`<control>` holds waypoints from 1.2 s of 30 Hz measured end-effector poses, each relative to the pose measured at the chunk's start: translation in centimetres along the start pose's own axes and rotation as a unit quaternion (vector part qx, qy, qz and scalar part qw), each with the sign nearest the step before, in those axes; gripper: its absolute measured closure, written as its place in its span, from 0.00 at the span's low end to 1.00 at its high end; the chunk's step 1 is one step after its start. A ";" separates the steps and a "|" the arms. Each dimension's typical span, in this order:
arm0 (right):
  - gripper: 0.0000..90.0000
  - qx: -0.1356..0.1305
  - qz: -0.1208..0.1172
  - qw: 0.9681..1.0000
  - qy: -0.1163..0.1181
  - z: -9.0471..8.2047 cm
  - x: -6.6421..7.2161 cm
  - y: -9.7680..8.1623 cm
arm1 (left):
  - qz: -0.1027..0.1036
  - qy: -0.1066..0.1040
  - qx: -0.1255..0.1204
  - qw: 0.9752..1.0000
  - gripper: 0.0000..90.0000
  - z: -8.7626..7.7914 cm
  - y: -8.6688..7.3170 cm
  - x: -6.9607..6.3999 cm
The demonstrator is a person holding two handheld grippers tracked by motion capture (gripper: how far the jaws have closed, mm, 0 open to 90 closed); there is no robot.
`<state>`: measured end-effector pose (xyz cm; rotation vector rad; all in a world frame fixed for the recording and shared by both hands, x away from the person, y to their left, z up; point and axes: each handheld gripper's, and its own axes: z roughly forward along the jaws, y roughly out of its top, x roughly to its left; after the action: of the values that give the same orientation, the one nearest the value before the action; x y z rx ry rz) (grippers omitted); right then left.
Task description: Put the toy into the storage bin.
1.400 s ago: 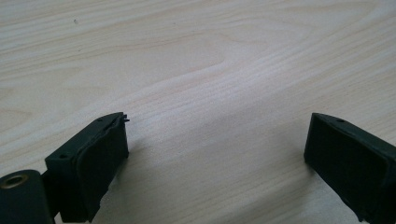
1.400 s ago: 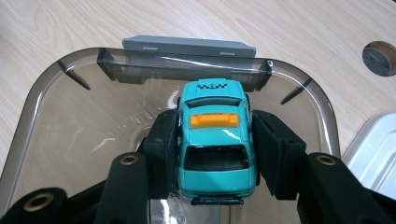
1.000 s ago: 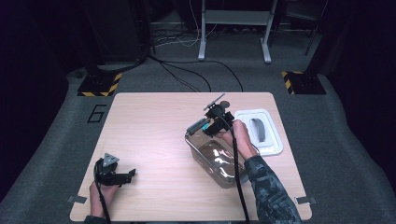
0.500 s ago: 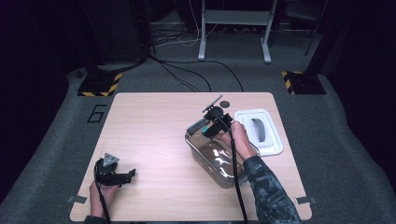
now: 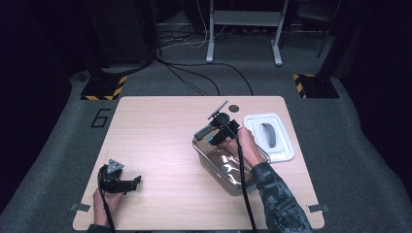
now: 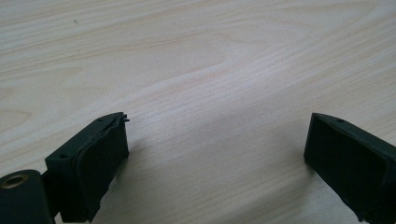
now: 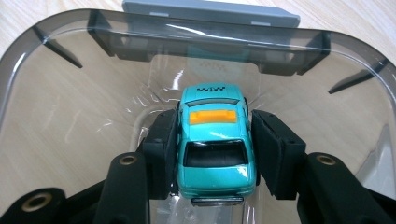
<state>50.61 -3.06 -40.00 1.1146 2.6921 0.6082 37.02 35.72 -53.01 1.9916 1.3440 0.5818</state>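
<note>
Dark carpet and loose cables surrounded a pale wooden table [image 5: 160,131] in the middle of the high view. At the lower left of that frame the left gripper [image 5: 130,182] rested low over bare wood, its jaws spread wide with nothing between them. Right of centre stood a clear smoky plastic container [image 5: 214,162], and the right gripper [image 7: 215,142] reached down into it, its pads pressed against both flanks of a small teal toy taxi [image 7: 214,140] with an orange roof sign. In the right gripper view the car sat at the centre of the frame, over the container's floor; whether its wheels touched could not be told. The car looked light, rigid and glossy, so it would probably slide under a loose squeeze; the flat doors seemed the best place to hold it. Farther right, a white lid [image 5: 286,150] lay flat beside the container, with a grey piece [image 5: 271,135] in its middle.
</note>
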 end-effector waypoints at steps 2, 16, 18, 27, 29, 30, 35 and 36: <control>0.58 0.002 -0.007 1.000 -0.001 0.0 0.0 0.0 | 0.000 0.000 0.000 1.000 0.07 0.0 0.0 0.0; 0.42 -0.023 0.000 1.000 -0.007 -1.3 0.2 -0.3 | 0.000 -0.001 0.000 1.000 0.07 0.0 0.0 0.0; 0.39 -0.035 0.004 0.999 -0.009 -1.8 0.1 -0.6 | 0.002 -0.002 0.002 1.000 0.07 0.0 0.0 0.0; 0.18 -0.103 0.013 0.995 -0.016 -5.5 -1.2 -2.9 | -0.001 -0.001 0.000 1.000 0.07 0.0 0.0 0.0; 0.16 -0.113 0.013 0.993 -0.018 -6.3 -1.4 -3.3 | -0.001 -0.002 0.000 1.000 0.07 0.0 0.0 0.0; 0.16 -0.121 0.014 0.992 -0.019 -6.7 -1.6 -3.6 | -0.001 -0.002 0.000 1.000 0.07 0.0 0.0 0.0; 0.09 -0.148 0.027 0.988 -0.030 -8.7 -2.7 -4.8 | -0.001 -0.002 -0.001 1.000 0.07 0.0 0.0 0.0; 0.09 -0.152 0.031 0.987 -0.033 -9.1 -3.0 -5.1 | -0.002 -0.001 -0.001 1.000 0.07 0.0 0.0 0.0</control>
<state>46.74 -11.18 -33.98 1.1151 2.4115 0.9385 37.03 35.71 -53.03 1.9879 1.3443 0.5781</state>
